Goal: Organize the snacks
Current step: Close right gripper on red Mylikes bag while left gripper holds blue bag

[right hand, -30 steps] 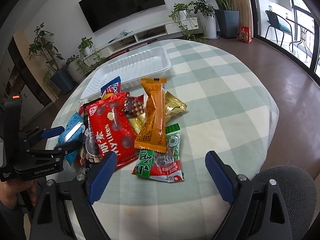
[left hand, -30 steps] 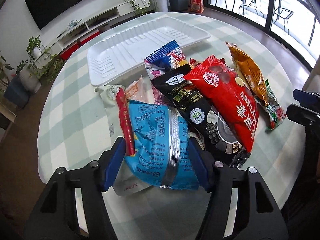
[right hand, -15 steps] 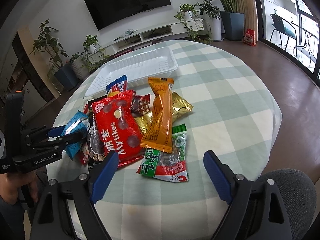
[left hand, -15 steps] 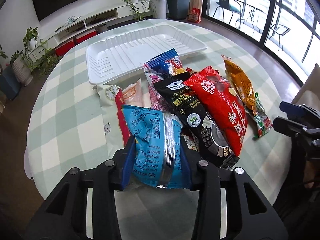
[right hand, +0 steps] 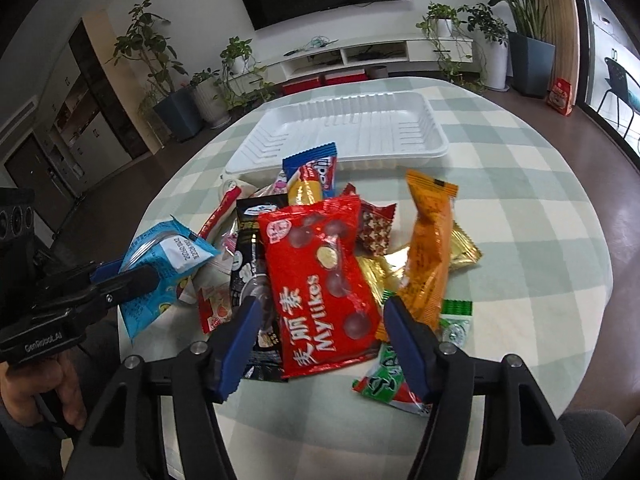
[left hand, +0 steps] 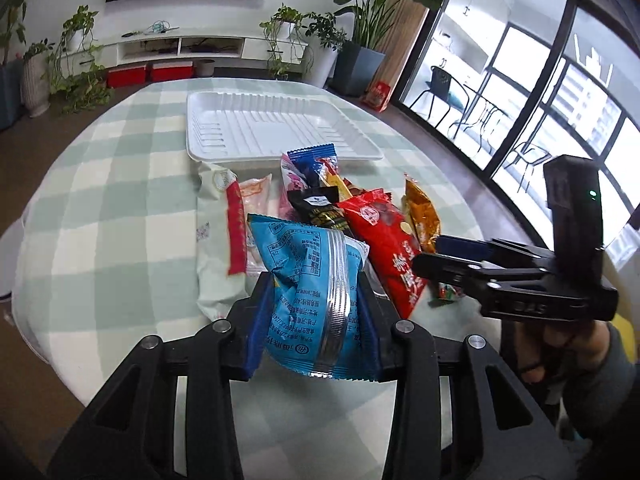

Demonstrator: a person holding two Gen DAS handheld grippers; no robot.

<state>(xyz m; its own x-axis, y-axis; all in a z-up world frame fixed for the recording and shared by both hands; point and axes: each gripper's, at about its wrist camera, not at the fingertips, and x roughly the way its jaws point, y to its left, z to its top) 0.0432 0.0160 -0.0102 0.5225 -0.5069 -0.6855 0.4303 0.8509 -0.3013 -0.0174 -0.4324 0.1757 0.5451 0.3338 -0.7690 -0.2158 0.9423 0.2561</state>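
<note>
Pick step in hand, both sides at once. The left gripper [left hand: 312, 324] is clamped on the blue packet [left hand: 310, 300], lower centre of the left wrist view; the pads are seen pressed into both of its edges and the wrapper is crumpled between them. Its jaws have just been closing, with the packet between them. In the right wrist view the same blue packet [right hand: 168, 264] is seen at left centre, apparently raised off the checked tablecloth [right hand: 520, 240], held in the black fingers of the left tool.

The right gripper [right hand: 320, 328] is positioned astride the red Mylikes bag [right hand: 320, 276], lower centre of its own view. Its jaws have just been closing, the red bag between them. The pads stand at the bag's two edges; whether they are already pressed on it cannot be told, a slight gap seems left on the right side. The bag is judged not yet gripped.

The rest of the snack pile is left at centre frame: an orange packet [right hand: 430, 248], a black bag [right hand: 256, 264], a green-red packet [right hand: 394, 372] at lower right, a gold wrapper [right hand: 464, 252]. The white tray [right hand: 348, 132] is seen empty at upper centre, just beyond the pile, touched by a blue-red packet [right hand: 314, 172] at its near rim.

Task judged barely begun: nothing is in the tray yet. Next move calls for: the right closure to be finished on the red bag, then both items to be lifted clear of the pile and carried up-frame over the near rim. Care is needed so the black bag under the red one is not dragged along.
</note>
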